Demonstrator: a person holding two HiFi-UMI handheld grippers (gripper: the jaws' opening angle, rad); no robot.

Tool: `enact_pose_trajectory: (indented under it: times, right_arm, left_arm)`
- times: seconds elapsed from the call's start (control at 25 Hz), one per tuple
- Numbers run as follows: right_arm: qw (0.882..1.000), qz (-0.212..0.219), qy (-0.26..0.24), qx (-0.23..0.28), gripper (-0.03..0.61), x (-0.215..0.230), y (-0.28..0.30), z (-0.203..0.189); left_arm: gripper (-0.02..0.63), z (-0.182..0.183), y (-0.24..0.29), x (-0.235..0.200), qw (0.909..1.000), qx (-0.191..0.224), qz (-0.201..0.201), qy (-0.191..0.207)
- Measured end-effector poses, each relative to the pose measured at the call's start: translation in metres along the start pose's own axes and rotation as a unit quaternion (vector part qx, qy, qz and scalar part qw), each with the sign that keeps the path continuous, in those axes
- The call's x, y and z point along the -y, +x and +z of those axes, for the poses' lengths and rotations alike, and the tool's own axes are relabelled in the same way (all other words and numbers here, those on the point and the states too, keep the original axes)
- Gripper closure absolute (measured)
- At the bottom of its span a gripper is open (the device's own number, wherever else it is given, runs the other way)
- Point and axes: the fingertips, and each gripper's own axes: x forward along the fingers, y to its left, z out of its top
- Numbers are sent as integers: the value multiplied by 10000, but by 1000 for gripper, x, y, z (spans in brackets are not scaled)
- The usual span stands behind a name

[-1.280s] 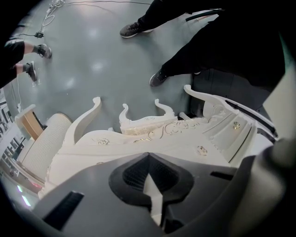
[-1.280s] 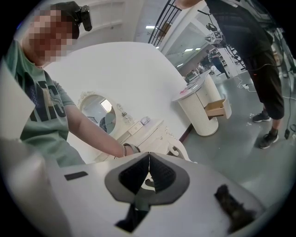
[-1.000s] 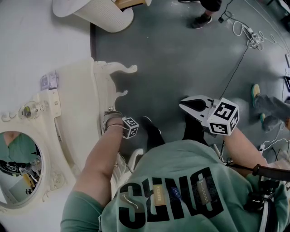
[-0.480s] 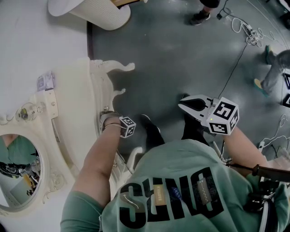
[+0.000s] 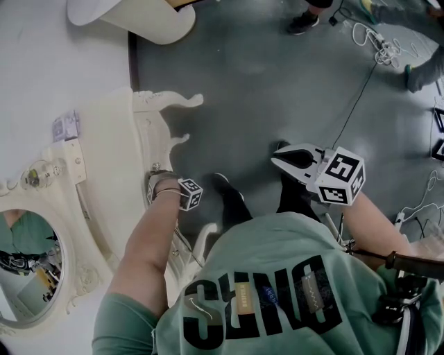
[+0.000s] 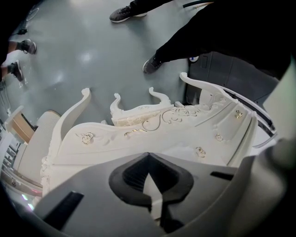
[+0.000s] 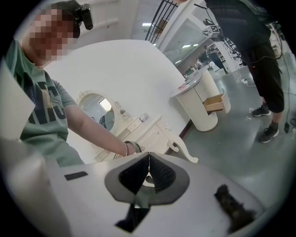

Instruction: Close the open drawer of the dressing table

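Observation:
The cream dressing table [image 5: 104, 145] with its oval mirror [image 5: 24, 270] stands at the left of the head view. My left gripper [image 5: 155, 183] is shut with nothing in it, its tips at the table's carved front [image 6: 152, 122]. In the left gripper view the left gripper [image 6: 148, 156] has its jaws together just before that carved panel and its small gold knobs [image 6: 200, 151]. Contact with the panel cannot be made out. My right gripper [image 5: 293, 158] hangs over the floor, apart from the table. In its own view the right gripper [image 7: 149, 155] is shut and empty.
A round white cabinet [image 5: 132, 17] stands beyond the table, its wooden drawer [image 7: 213, 102] pulled out. Cables [image 5: 371, 38] lie on the grey floor at the upper right. Another person in black [image 7: 259, 55] stands nearby. My own shoes [image 5: 229, 197] are beside the table's curved leg [image 5: 173, 102].
My left gripper has moved a little to the left, closer to the table front. The right gripper has stayed put. A person at the right edge has walked toward the upper right.

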Motion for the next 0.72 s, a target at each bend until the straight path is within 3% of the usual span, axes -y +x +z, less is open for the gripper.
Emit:
enact_pose_trajectory:
  times: [0.72]
  right_arm:
    - [9999, -43, 36, -84, 567, 10, 1, 0]
  left_arm:
    - [606, -5, 6, 3, 9986, -412, -96, 329]
